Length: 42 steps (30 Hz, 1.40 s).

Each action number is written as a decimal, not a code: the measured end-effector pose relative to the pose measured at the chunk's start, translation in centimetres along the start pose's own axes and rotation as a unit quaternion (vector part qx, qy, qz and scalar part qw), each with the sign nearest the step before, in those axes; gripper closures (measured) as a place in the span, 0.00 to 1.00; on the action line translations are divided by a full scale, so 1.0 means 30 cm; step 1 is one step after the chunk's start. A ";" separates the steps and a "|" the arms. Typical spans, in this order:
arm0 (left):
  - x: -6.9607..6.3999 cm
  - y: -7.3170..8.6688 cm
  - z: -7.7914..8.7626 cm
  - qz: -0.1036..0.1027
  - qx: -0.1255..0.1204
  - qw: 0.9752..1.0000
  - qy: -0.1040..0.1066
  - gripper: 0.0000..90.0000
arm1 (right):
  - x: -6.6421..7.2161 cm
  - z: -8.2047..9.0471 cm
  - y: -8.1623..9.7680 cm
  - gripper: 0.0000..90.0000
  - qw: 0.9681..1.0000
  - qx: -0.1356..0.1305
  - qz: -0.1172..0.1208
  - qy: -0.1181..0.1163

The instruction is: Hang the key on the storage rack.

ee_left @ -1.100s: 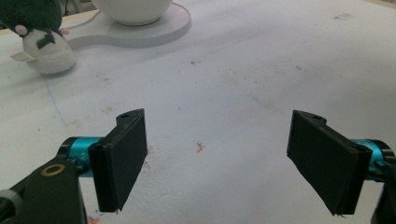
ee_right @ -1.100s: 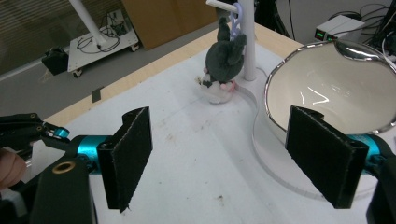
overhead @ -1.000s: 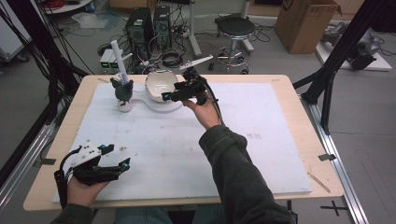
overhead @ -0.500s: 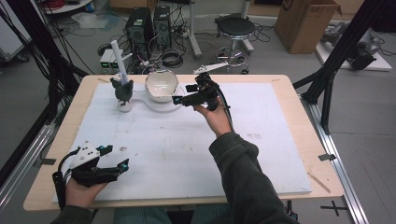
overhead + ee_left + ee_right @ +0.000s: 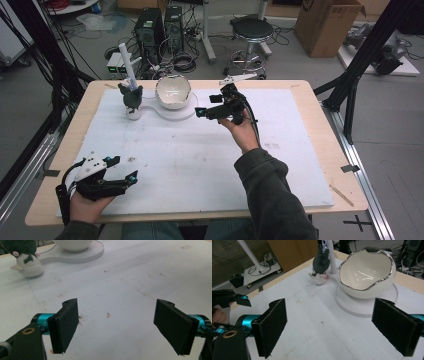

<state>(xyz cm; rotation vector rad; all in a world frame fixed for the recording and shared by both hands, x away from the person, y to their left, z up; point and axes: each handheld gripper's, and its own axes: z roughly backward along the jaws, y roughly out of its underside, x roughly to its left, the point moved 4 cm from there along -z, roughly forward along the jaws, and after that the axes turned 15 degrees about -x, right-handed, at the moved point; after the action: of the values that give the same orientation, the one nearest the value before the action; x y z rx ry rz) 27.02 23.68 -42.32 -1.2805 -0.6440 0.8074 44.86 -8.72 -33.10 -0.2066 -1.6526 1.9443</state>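
A white egg-shaped bowl (image 5: 173,92) with a silver rim sits on a flat white base (image 5: 172,114) at the back of the table. My right gripper (image 5: 201,111) hovers just right of it, pointing left; its jaws have just been opening, stand wide, and hold nothing. In the right gripper view the bowl (image 5: 368,272) is empty and lies ahead of the right gripper (image 5: 337,327). A dark plush toy (image 5: 132,97) stands left of the bowl. My left gripper (image 5: 125,177) rests open near the front left corner, and its jaws (image 5: 120,325) frame bare mat.
A white mat (image 5: 200,160) covers most of the wooden table (image 5: 320,130). A white post (image 5: 127,60) rises behind the plush toy. Beyond the table's far edge are a stool (image 5: 252,30), computer cases and cables on the floor.
My right gripper has drawn away from the bowl's right side, moving right and slightly nearer the person, and its jaws have spread. The left gripper has stayed put.
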 end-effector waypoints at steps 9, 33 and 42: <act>-0.005 -0.002 -0.009 -0.002 0.002 1.000 0.005 0.23 | -0.018 0.047 0.034 0.13 1.000 0.001 0.000 0.012; -0.008 -0.002 -0.018 -0.003 0.004 1.000 0.007 0.23 | -0.047 0.162 0.090 0.13 0.999 -0.009 0.000 0.035; -0.006 -0.001 -0.022 -0.003 0.005 1.000 0.005 0.23 | -0.061 0.206 0.115 0.13 0.999 -0.008 0.002 0.047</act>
<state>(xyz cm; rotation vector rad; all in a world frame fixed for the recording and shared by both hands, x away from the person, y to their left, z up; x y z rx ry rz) 27.44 23.17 -42.41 -1.2723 -0.6349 0.7977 42.37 -15.20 -35.41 -0.3023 -1.6073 1.8955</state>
